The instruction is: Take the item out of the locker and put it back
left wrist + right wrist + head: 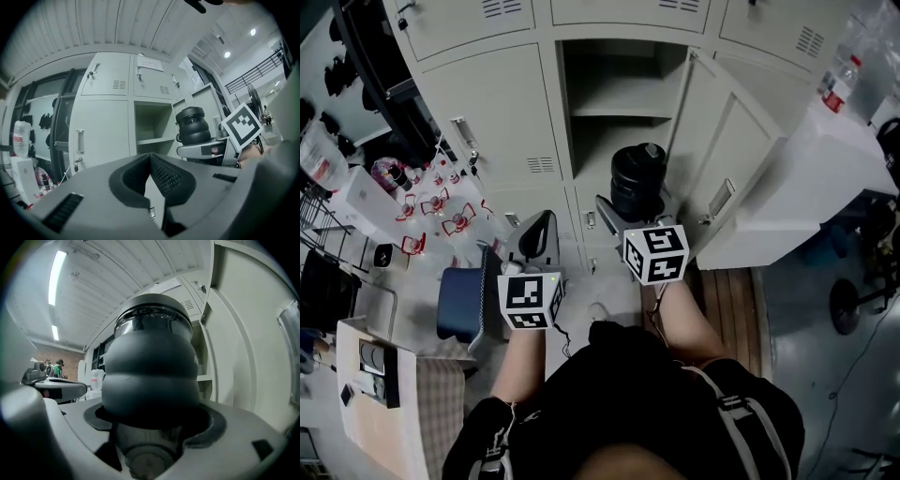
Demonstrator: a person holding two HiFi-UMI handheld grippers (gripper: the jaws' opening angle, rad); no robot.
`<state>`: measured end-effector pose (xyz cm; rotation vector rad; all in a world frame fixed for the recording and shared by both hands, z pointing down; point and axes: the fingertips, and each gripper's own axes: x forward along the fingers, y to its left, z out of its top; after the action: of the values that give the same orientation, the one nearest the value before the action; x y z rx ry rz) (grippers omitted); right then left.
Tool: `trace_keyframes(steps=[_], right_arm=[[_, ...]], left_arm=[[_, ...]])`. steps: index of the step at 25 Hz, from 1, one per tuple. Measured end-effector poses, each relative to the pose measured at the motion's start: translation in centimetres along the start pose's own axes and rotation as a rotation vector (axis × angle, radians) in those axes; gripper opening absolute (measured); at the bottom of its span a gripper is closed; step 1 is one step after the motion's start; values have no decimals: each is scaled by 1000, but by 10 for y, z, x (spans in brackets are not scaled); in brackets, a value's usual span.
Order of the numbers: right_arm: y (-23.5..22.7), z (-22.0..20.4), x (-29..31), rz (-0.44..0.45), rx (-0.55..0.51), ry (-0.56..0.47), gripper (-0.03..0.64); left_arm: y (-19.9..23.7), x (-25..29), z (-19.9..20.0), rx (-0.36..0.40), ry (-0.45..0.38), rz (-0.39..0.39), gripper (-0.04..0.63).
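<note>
We're holding the black bottle (150, 366) in the right gripper (150, 439). The jaws are clamping its narrower lower part from both sides, and the ribbed body and lid are rising above them. So the bottle's long axis is standing upright, across the jaws, w/ the fingers pointing at the locker (492, 103).

Key relation: the bottle is sitting just in front of the open compartment (619, 114), approx. level w/ the space under its shelf. The open door (717, 141) is swinging out on the right side. We're judging it as outside the opening, not resting on anything, so putting it back means going straight fwd past the front edge.

The left gripper (150, 180) is hanging beside it w/ jaws pressed together, nothing btwn them. It's low and left of the opening, so the right one is nearer.
</note>
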<state>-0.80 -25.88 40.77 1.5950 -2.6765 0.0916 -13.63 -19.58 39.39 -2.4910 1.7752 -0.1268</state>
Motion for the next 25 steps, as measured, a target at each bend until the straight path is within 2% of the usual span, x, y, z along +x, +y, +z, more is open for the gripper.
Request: trace_keyframes(steps=[9,17,21,25], right_arm=[[-12,-2,8,-20,16,13,434],[-12,23,31,0,15,-18,434],[-17,39,53,5,64,-34,434],[-24,61,81,23,190,-59,434]], left_arm=[[-1,11,2,7,-3,-3,11],[8,30,6,-4,-20,-10,11],[15,43,3,-11,-17,-19,11],[29,60,1,-20,-18,-24,11]])
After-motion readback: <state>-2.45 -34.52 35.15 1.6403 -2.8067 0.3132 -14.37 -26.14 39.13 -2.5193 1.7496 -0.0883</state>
